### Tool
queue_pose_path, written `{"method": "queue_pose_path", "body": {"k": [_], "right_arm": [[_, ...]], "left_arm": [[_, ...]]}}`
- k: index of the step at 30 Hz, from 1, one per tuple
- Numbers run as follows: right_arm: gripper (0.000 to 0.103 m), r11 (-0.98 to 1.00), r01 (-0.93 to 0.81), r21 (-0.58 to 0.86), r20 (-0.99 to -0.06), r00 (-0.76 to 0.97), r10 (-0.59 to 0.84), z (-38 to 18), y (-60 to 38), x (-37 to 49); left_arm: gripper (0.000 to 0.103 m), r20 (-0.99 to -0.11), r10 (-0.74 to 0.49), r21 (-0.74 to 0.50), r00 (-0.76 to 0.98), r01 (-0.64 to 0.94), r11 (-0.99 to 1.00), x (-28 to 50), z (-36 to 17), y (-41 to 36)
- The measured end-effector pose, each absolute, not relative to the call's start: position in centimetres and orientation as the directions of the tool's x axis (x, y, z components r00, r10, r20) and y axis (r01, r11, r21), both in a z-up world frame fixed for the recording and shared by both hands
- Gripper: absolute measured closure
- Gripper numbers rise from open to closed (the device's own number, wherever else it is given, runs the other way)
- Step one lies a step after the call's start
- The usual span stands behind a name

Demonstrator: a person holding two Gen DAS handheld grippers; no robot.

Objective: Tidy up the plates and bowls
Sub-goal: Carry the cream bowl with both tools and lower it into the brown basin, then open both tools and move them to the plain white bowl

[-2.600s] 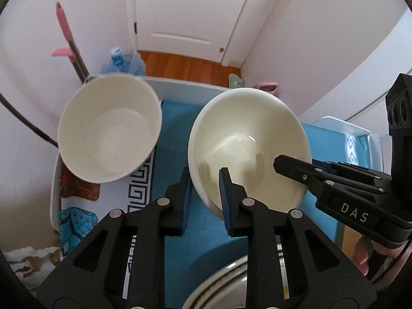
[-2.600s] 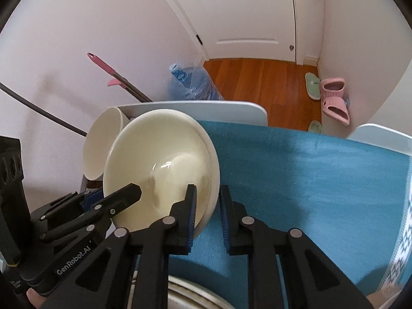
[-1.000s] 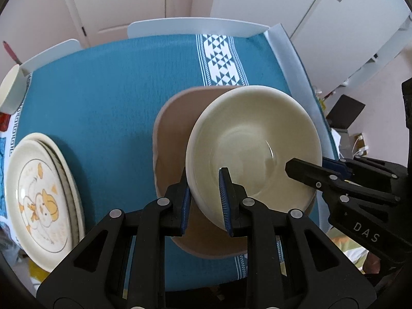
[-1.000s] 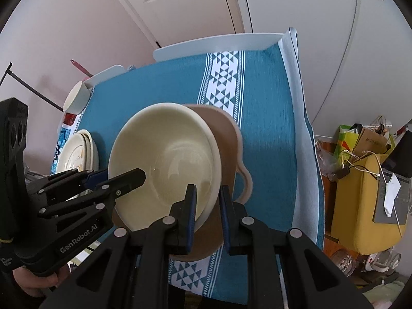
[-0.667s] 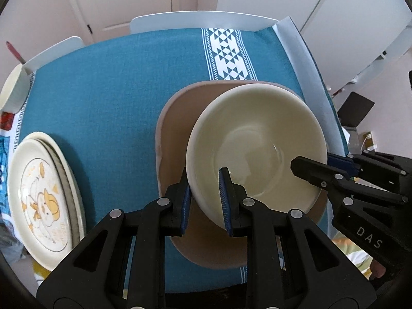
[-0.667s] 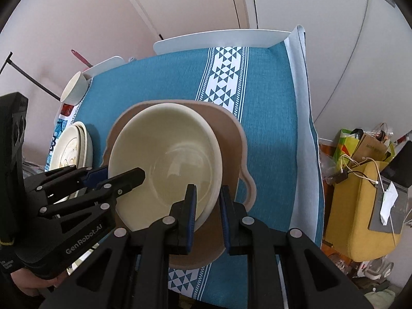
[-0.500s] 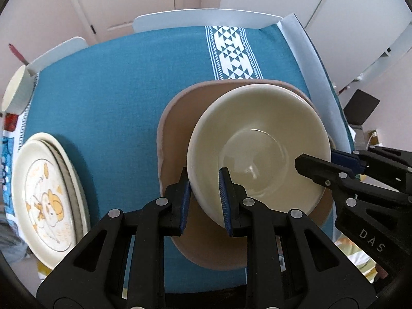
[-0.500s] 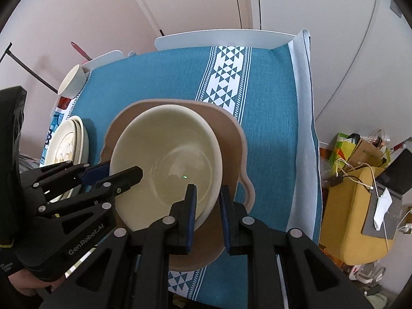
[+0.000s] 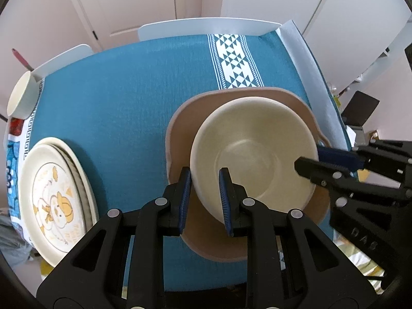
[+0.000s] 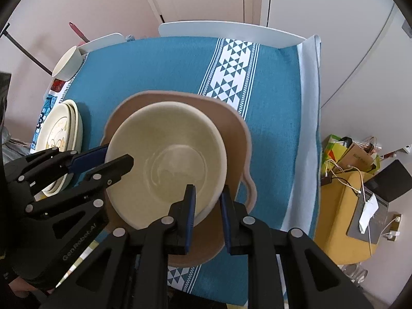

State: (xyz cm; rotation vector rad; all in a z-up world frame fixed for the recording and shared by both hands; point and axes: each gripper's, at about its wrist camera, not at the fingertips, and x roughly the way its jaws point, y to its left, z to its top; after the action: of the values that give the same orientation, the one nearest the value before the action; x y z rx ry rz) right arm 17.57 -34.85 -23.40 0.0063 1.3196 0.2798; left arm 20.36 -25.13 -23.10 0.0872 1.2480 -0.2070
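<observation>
A cream bowl (image 9: 253,149) (image 10: 167,164) is held level over a wide tan bowl (image 9: 185,118) (image 10: 231,128) on the teal tablecloth. My left gripper (image 9: 204,198) is shut on the cream bowl's near-left rim; it shows in the right wrist view (image 10: 103,161) at the bowl's left rim. My right gripper (image 10: 207,213) is shut on the opposite rim; it shows in the left wrist view (image 9: 312,163). Whether the cream bowl rests in the tan bowl I cannot tell. A stack of cream plates (image 9: 55,198) (image 10: 60,134) with a cartoon print lies at the table's left edge.
A white cup (image 9: 22,97) (image 10: 67,63) stands at the far left corner. White chair backs (image 9: 206,27) (image 10: 231,32) line the far side. A yellow stool with cables and bags (image 10: 345,206) stands right of the table. The tablecloth (image 9: 116,97) covers the table.
Both grippers have carried the cream bowl from the far left corner to over the tan bowl, then lowered it slightly and centred it there.
</observation>
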Motion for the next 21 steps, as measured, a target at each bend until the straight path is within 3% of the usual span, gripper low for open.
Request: {"method": "queue_pose_path", "body": {"k": [13,14,16,17,18,19,21], "right_arm": [[0.083,0.943,-0.174,0.284,-0.871,0.365,0.330,-16.9,-36.2,16.7],[0.083,0.937,-0.186,0.296,-0.857,0.383,0.346,-16.2,-36.0,16.8],[0.083,0.924,-0.215,0.315,-0.829,0.411,0.379,-14.9,-35.5,17.1],[0.083,0.919,-0.232,0.320,-0.816,0.426,0.391,-14.2,-35.1,17.4],[0.078,0.914,-0.248,0.321,-0.805,0.436,0.401,-13.6,-34.7,17.6],[0.074,0.908,-0.264,0.324,-0.795,0.444,0.413,-13.1,-34.2,18.0],[0.039,0.893,-0.295,0.340,-0.772,0.455,0.444,-12.1,-33.4,18.8]], "left_arm": [[0.083,-0.900,-0.149,-0.076,0.411,0.187,0.979,19.2,-17.3,-22.7],[0.079,-0.885,-0.151,-0.083,0.441,0.170,0.982,19.1,-16.1,-21.8],[0.055,-0.862,-0.136,-0.081,0.488,0.133,0.988,19.0,-14.4,-20.3],[0.021,-0.848,-0.116,-0.070,0.516,0.107,0.992,18.9,-13.6,-19.4],[0.003,-0.832,-0.098,-0.063,0.546,0.083,0.995,18.7,-12.9,-18.6],[0.002,-0.810,-0.083,-0.060,0.581,0.059,0.996,18.4,-12.0,-17.6],[0.002,-0.785,-0.052,-0.053,0.617,0.017,0.998,18.1,-10.5,-15.6]]}}
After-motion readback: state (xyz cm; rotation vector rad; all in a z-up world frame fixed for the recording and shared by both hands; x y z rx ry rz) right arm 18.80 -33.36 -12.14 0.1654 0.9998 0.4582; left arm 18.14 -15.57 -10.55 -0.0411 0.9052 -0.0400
